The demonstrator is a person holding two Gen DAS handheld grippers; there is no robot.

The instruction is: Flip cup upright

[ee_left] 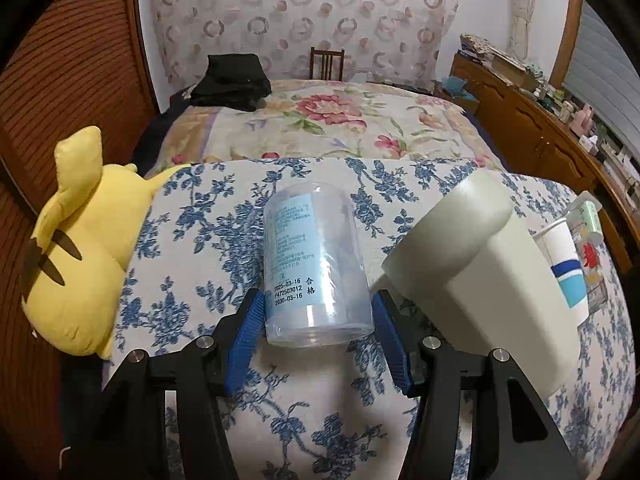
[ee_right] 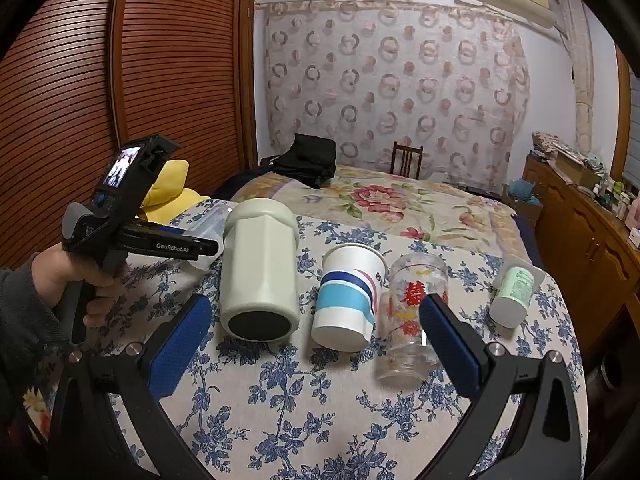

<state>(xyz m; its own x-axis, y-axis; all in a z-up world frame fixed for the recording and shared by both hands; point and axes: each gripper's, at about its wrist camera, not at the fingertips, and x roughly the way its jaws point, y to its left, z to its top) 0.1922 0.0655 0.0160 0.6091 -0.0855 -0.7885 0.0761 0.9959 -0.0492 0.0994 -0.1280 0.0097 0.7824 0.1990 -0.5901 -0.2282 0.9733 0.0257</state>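
A clear plastic cup (ee_left: 316, 264) with a pale blue label lies on its side on the blue-flowered tablecloth (ee_left: 312, 400). My left gripper (ee_left: 318, 312) has its blue pads against both sides of the cup near its rim end. In the right wrist view the left gripper (ee_right: 200, 246) shows at the left, the clear cup (ee_right: 208, 224) partly hidden behind it. My right gripper (ee_right: 316, 332) is wide open and empty, above the table's front, with a paper cup (ee_right: 348, 296) and a printed glass (ee_right: 412, 312) lying between its fingers farther off.
A cream-white mug (ee_right: 260, 272) lies on its side left of the paper cup; it also shows in the left wrist view (ee_left: 480, 264). A small white bottle with a green label (ee_right: 514, 292) lies at the right. A yellow plush toy (ee_left: 80, 248) sits at the table's left edge.
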